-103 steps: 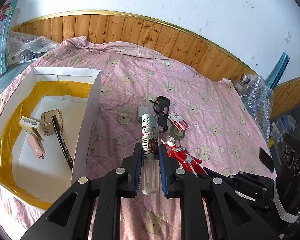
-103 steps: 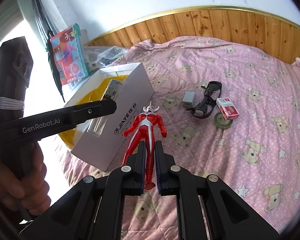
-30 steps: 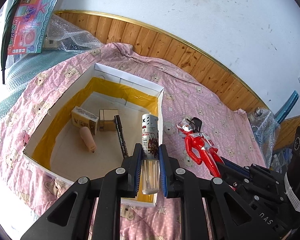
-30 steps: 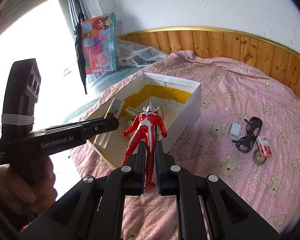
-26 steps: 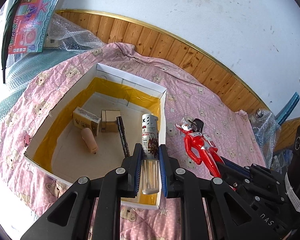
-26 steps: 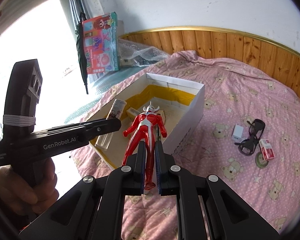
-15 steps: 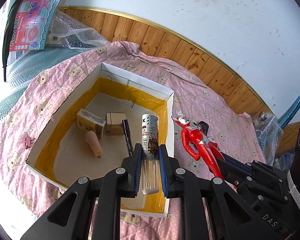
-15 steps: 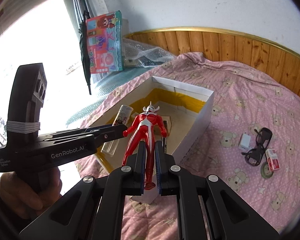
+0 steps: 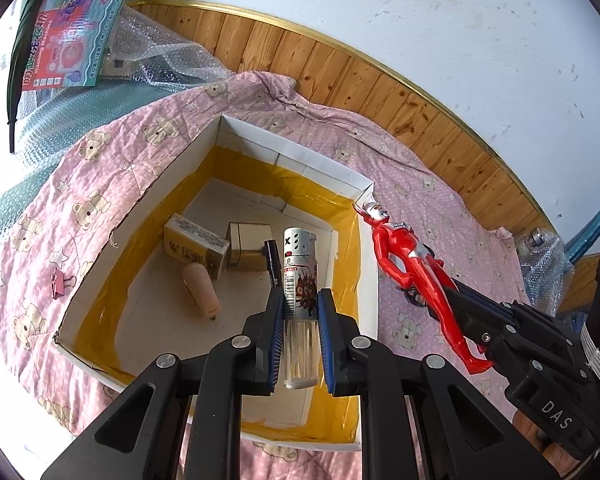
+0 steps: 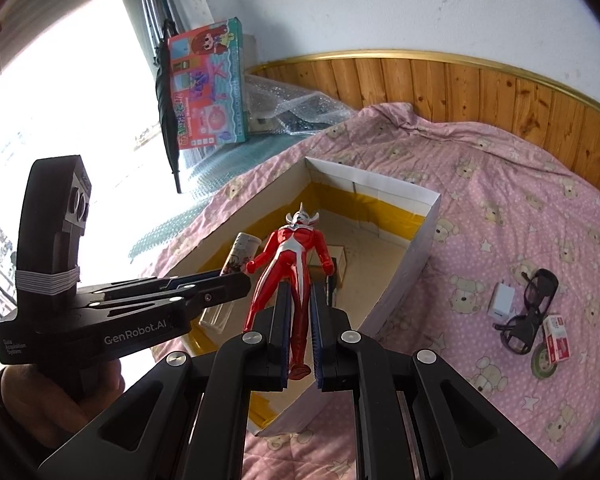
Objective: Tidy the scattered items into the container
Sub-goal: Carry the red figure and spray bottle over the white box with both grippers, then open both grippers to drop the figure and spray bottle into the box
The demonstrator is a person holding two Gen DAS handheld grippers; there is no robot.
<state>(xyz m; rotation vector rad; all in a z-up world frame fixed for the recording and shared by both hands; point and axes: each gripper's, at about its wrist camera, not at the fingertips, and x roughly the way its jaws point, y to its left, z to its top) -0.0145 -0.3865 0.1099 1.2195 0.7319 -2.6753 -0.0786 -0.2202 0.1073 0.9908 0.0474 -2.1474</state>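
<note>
Pink bear-print bedspread (image 10: 500, 184), white box (image 10: 416, 256), sunglasses (image 10: 534, 308), charger (image 10: 502, 300), binder clip (image 9: 61, 283)

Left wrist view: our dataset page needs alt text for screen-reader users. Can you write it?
The left tongs grip a toothpick tube above an open white box on a pink bear-print bedspread. Two small cartons, a black marker and a pink cylinder lie inside. At right, the right tongs hold a red toy figure.

The left tongs (image 10: 220, 292) say "GenRobot.AI" in white on their black side, the right tongs (image 9: 472, 322) say "DAS" on their black arm, and the colourful toy box (image 9: 66, 24) says "Washing Machine".
</note>
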